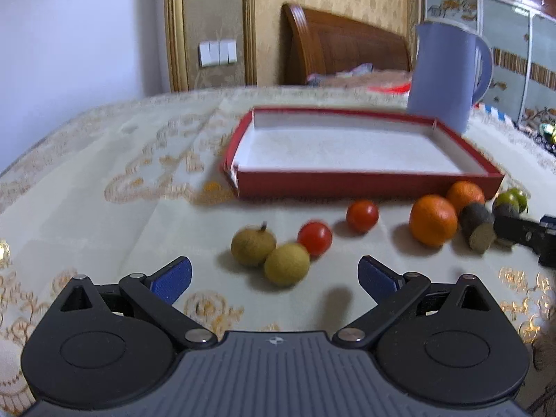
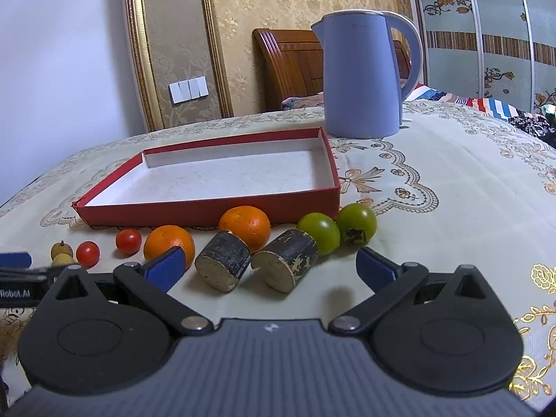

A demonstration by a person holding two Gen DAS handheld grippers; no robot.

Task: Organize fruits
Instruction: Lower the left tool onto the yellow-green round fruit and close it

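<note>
A shallow red box (image 1: 365, 180) (image 2: 208, 210) with a white inside lies empty on the table. A row of fruit lies before it. In the left wrist view, two longans (image 1: 286, 264), two red tomatoes (image 1: 314, 238) and two oranges (image 1: 432, 219) show. My left gripper (image 1: 274, 276) is open just short of the longans, holding nothing. In the right wrist view, two dark sugarcane pieces (image 2: 222, 266) (image 2: 286, 264) lie just ahead of my open right gripper (image 2: 269, 266), with oranges (image 2: 245, 226) and two green tomatoes (image 2: 356, 224) behind.
A blue kettle (image 2: 361, 76) (image 1: 448, 73) stands behind the box at the right. An embroidered cream cloth (image 2: 451, 180) covers the table. A wooden headboard (image 1: 340, 45) and wardrobe doors stand beyond. The left gripper's fingertip (image 2: 14, 260) shows at the right wrist view's left edge.
</note>
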